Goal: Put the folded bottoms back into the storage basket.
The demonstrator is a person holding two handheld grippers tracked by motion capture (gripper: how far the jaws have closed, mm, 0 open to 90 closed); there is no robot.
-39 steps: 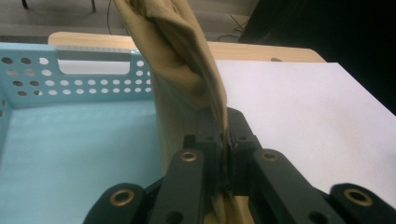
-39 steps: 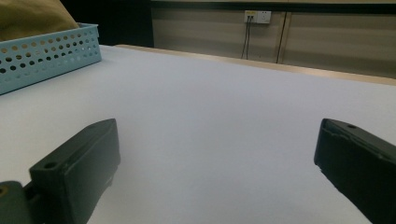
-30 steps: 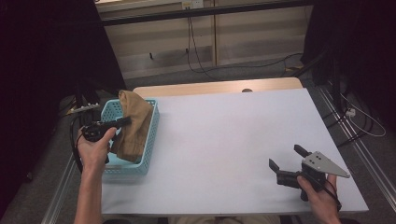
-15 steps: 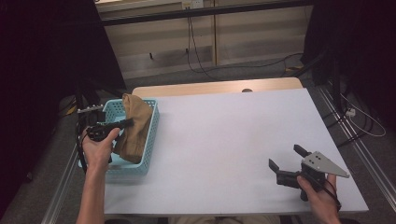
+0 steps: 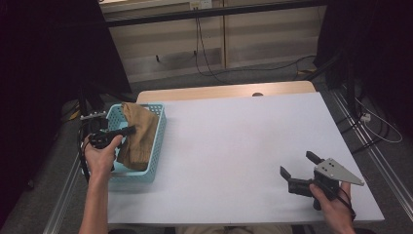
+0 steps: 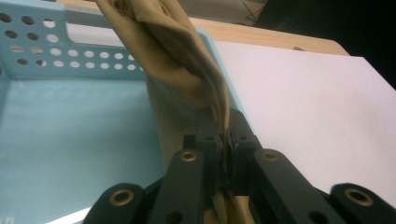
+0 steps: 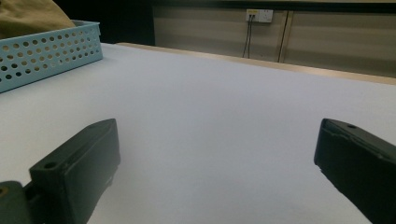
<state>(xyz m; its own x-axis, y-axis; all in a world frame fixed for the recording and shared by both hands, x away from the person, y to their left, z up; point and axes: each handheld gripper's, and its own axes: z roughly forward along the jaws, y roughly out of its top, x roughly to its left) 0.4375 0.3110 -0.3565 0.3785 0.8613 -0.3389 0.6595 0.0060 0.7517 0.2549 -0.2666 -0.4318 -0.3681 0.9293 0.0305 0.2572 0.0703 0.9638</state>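
Left hand-held gripper [image 6: 227, 140] – clenched on soft tan cloth [image 6: 177, 60] | perforated blue plastic basket [image 6: 56, 56] | right hand-held gripper [image 7: 215, 154] – jaws wide apart

No legible text or labels

- We see a tan cloth [image 5: 139, 134], soft and creased, bunched into folds and draped in the light blue perforated basket [image 5: 155, 155].
- One fold of the cloth [image 6: 187, 70] is pinched between the jaws of the left claw [image 6: 224, 140], which are closed tight on it; from there the fabric rises ahead of the claw in a crumpled ridge.
- The basket sits under and around the left claw [image 5: 127, 131], its holed wall [image 6: 70, 51] standing ahead of the claw, on the white bench [image 5: 234, 146].
- Some cloth also hangs down below the jaws.
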